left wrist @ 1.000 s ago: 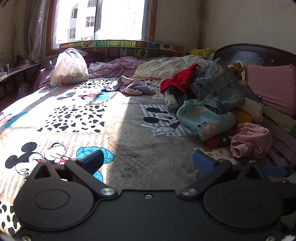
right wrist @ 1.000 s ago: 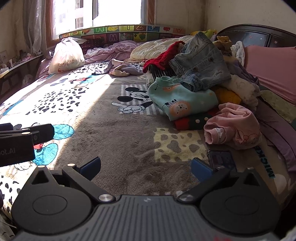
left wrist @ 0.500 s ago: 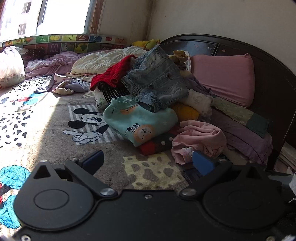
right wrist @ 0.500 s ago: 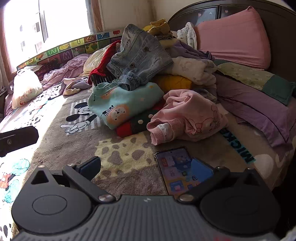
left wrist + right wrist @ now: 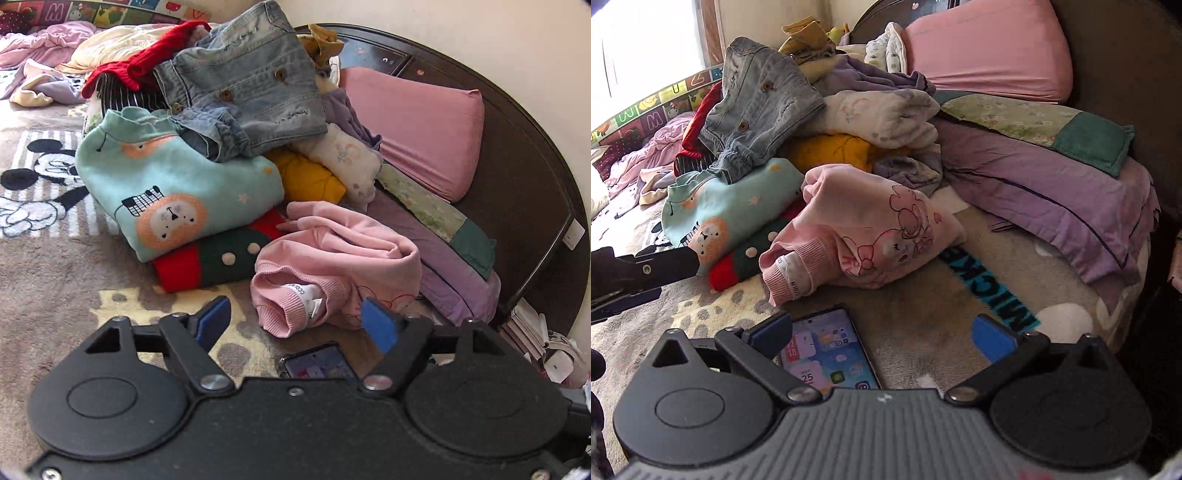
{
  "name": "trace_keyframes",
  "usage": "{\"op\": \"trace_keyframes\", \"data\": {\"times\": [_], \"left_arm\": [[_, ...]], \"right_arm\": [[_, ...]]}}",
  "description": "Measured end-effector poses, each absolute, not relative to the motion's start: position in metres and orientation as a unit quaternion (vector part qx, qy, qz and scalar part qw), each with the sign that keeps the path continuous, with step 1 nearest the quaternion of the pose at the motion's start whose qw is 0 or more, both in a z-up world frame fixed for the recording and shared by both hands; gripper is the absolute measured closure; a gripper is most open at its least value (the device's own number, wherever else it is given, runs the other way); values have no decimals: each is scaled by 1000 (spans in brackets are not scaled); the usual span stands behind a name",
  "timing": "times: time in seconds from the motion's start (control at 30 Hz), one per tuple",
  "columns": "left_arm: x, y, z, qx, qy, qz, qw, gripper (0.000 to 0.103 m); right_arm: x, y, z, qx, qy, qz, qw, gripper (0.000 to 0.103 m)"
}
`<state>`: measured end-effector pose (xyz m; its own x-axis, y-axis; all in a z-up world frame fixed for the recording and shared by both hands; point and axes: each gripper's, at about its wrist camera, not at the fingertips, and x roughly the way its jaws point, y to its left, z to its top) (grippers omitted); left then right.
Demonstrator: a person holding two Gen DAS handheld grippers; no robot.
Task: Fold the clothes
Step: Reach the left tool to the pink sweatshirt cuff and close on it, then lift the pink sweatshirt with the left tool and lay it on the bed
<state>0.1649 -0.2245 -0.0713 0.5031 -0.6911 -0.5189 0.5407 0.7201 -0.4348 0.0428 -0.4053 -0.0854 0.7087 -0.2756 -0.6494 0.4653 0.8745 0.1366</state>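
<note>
A heap of clothes lies on the bed: a denim jacket (image 5: 247,85) on top, a teal lion sweatshirt (image 5: 166,188), a red and green knit (image 5: 210,262) under it, and a crumpled pink sweater (image 5: 343,258) in front. My left gripper (image 5: 295,325) hovers just short of the pink sweater's ribbed cuff (image 5: 284,314). Its jaws are closing, the cuff lies in line with the gap, and the pads do not press on it. My right gripper (image 5: 882,334) stands open over the blanket, nothing held, with the pink sweater (image 5: 871,229) ahead. The left gripper's finger (image 5: 646,273) shows at the left edge.
A lit phone (image 5: 827,354) lies face up on the blanket (image 5: 923,306) under my right gripper's left finger, also seen as the phone (image 5: 317,363) below my left gripper. A pink pillow (image 5: 417,125), purple bedding (image 5: 1052,199) and the dark headboard (image 5: 524,158) close off the right side.
Both views swung right and came down close to the clothes pile; the pink sweater now sits just ahead of both grippers. The left jaws have narrowed.
</note>
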Motion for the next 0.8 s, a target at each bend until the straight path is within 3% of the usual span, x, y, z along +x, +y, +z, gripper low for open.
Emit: {"op": "trace_keyframes", "data": {"times": [0.1, 0.27, 0.4, 0.47, 0.8], "left_arm": [[176, -242, -89, -105, 360, -357, 855, 35], [195, -260, -116, -116, 391, -355, 841, 65], [203, -274, -122, -113, 395, -368, 834, 76], [202, -280, -117, -99, 382, -376, 838, 99], [182, -250, -16, -115, 259, -394, 875, 103]], "right_arm": [[46, -414, -92, 154, 325, -208, 909, 0], [51, -424, -102, 162, 332, -210, 905, 0], [54, -427, -105, 162, 337, -209, 904, 0], [54, -427, -104, 162, 336, -208, 904, 0], [32, -417, -66, 148, 304, -207, 918, 0]]}}
